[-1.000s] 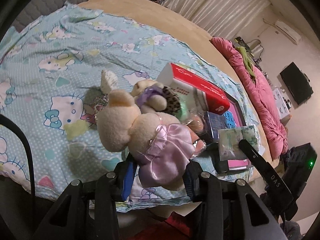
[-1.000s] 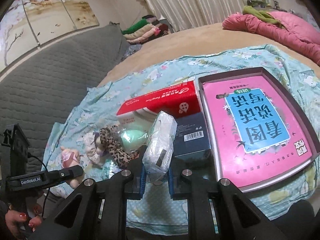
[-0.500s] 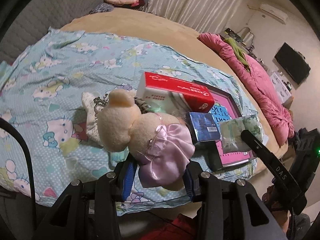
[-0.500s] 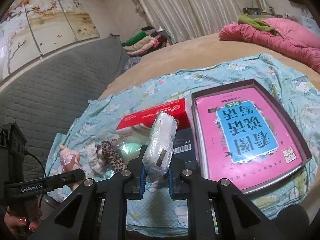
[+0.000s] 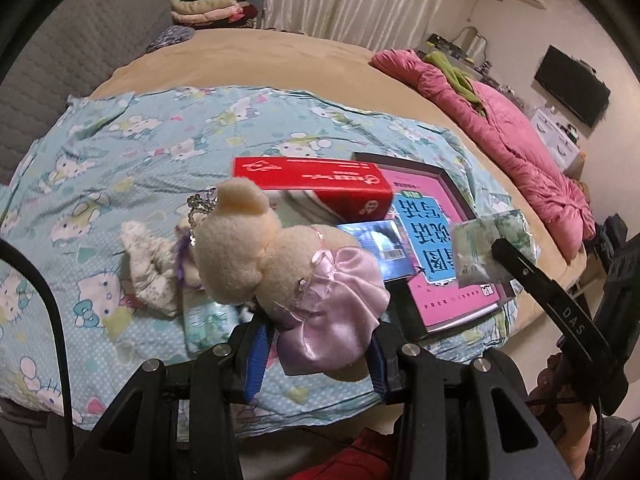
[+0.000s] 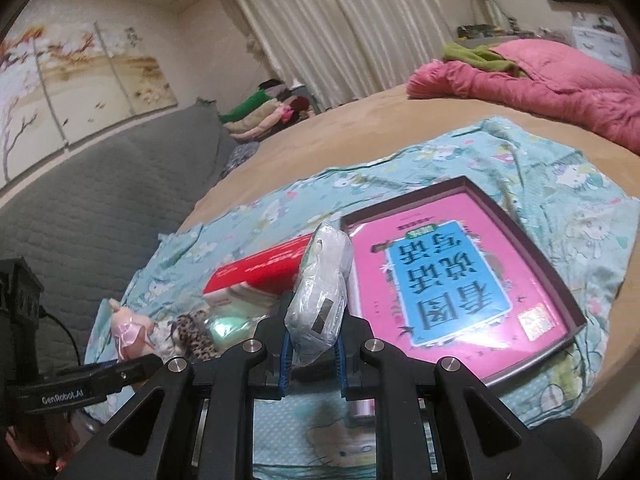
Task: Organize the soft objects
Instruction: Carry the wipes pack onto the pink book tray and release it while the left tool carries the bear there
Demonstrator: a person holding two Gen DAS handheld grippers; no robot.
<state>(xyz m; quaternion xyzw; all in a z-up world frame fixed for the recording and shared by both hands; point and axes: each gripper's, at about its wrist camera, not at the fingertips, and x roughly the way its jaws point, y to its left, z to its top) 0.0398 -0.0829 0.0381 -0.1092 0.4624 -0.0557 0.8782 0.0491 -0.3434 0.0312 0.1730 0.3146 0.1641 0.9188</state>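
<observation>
My left gripper (image 5: 318,354) is shut on a cream plush bear in a lilac satin dress (image 5: 296,268), lifted above the light-blue cartoon-cat bedsheet (image 5: 132,140). My right gripper (image 6: 310,354) is shut on a clear-wrapped tissue pack (image 6: 322,292), which also shows at the right of the left wrist view as the tissue pack (image 5: 490,246). On the sheet lie a white patterned cloth (image 5: 150,264), a small plush with a purple ribbon (image 5: 188,248), a leopard-print scrunchie (image 6: 192,334) and a pale green soft item (image 6: 224,326).
A red box (image 5: 316,182), a dark blue box (image 5: 386,248) and a pink book in a dark tray (image 6: 460,284) sit on the sheet. A pink quilt (image 5: 508,120) lies at the far right, folded clothes (image 5: 212,6) at the back, and a grey padded headboard (image 6: 100,200) stands on the left.
Both grippers rose and drew back from the bed with their loads. The left one rolled, so the bed now looks more level. The bear and tissue pack stay gripped.
</observation>
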